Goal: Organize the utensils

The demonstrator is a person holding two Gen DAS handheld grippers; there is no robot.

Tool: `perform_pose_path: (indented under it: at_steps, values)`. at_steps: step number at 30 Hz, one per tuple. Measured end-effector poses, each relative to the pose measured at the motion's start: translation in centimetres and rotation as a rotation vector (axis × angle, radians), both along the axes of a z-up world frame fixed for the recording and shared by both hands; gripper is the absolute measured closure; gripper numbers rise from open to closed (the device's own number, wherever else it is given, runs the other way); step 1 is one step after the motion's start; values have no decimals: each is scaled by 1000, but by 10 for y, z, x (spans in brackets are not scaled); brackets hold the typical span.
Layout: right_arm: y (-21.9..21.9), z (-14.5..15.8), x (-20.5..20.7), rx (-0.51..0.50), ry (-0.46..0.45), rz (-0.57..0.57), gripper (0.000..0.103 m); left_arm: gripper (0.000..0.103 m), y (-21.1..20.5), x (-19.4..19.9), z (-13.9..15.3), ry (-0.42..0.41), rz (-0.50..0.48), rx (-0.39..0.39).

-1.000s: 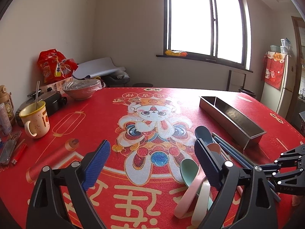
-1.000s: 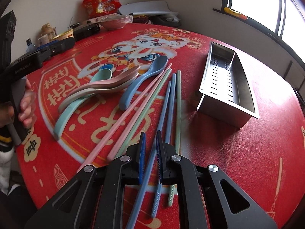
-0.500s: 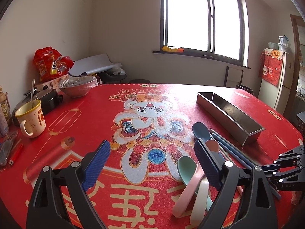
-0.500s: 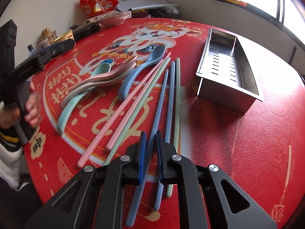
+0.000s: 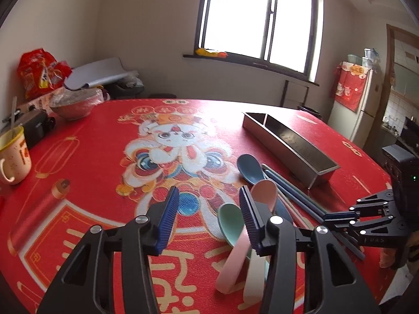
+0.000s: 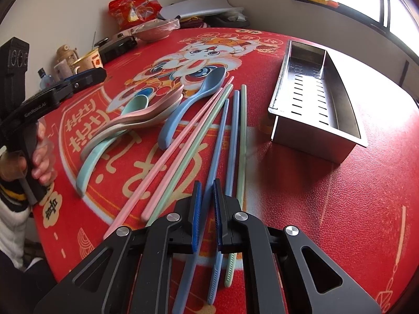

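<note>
While the left gripper point(image 5: 208, 210) hangs over the near part of the red tablecloth point(image 5: 91, 162), its jaws are closing from the wide spread they held a moment ago, and nothing lies between them: the green spoon point(image 5: 230, 222) and the pink spoon point(image 5: 263, 196) sit just right of its right finger, not inside the gap. My guess is that the narrowing sets it up for a slim spoon handle, though no contact shows yet.

Over on the right, the right gripper point(image 6: 207, 206) has its jaws drawn almost together, as before, on one of the blue chopsticks point(image 6: 227, 136), which runs up through the slit. Whether the pads truly press it I judge only from that narrow gap.

Outward from both lie the blue spoon point(image 6: 193, 102) and the pink and green chopsticks, fanned beside each other. Far right stands the steel tray point(image 6: 314, 136), still empty, so sorting has barely begun.
</note>
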State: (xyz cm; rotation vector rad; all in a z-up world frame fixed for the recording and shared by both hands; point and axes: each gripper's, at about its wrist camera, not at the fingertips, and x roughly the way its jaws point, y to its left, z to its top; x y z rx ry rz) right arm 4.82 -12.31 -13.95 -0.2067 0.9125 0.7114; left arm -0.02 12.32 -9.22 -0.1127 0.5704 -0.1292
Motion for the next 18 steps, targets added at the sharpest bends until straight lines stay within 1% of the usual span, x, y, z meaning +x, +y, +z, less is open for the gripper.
perform_pose_path:
  at_steps: [1, 3, 5, 8, 9, 10, 12, 15, 18]
  values:
    - [1, 0, -1, -6, -5, 0, 94, 65, 2, 3, -3, 33, -26, -27]
    - [2, 0, -2, -14, -13, 0, 94, 67, 5, 9, -7, 97, -68, -78]
    - [2, 0, -2, -15, -14, 0, 94, 67, 9, 12, -8, 135, -93, -129]
    - [2, 0, -2, -12, -12, 0, 94, 67, 9, 17, -7, 169, -126, -196]
    - [3, 0, -3, -12, -12, 0, 94, 69, 7, 19, -7, 181, -142, -208]
    - [2, 0, -2, -13, -13, 1, 94, 76, 2, 20, -7, 191, -160, -217]
    - [3, 0, -3, -16, -16, 1, 94, 82, -6, 25, -9, 214, -193, -222]
    - [2, 0, -2, -18, -18, 1, 94, 83, -14, 32, -13, 245, -200, -195]
    - [3, 0, -2, -17, -18, 0, 94, 83, -10, 39, -18, 280, -192, -222]
